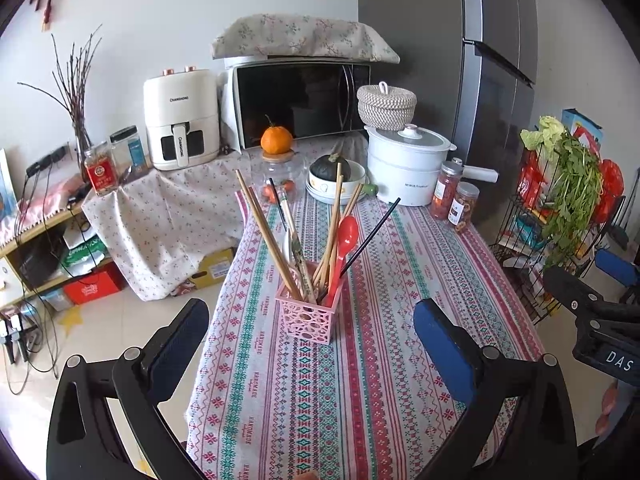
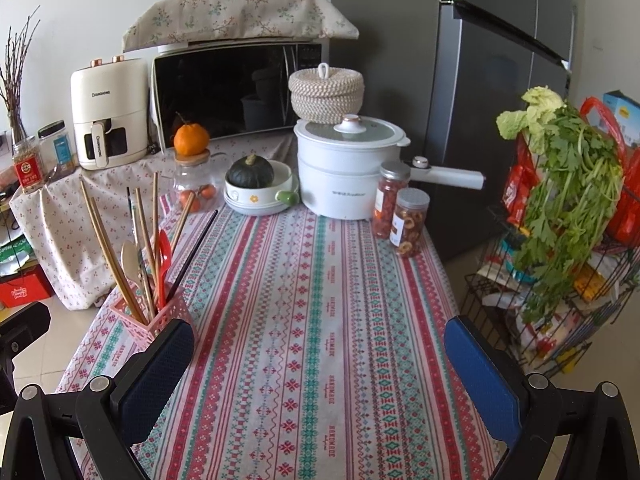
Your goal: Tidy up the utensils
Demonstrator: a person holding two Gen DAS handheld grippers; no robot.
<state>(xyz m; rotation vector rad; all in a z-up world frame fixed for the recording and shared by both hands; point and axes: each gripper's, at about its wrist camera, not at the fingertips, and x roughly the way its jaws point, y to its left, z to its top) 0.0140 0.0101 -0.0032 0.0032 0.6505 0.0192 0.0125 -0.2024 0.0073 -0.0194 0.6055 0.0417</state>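
The pink basket sits on the striped tablecloth, w/ chopsticks, a red spoon & a pale spoon standing up inside. In the left cam it's at 12 o'clock, between the fingers; in the right cam it's at 9 o'clock. The left gripper & right gripper are both wide apart, holding nothing. The sticks are prob. light, stiff & thin, so they could slip; pinch one near the top. The basket is light too & may tip. The cloth says "HANDMADE". The air fryer says "CHANGHONG".
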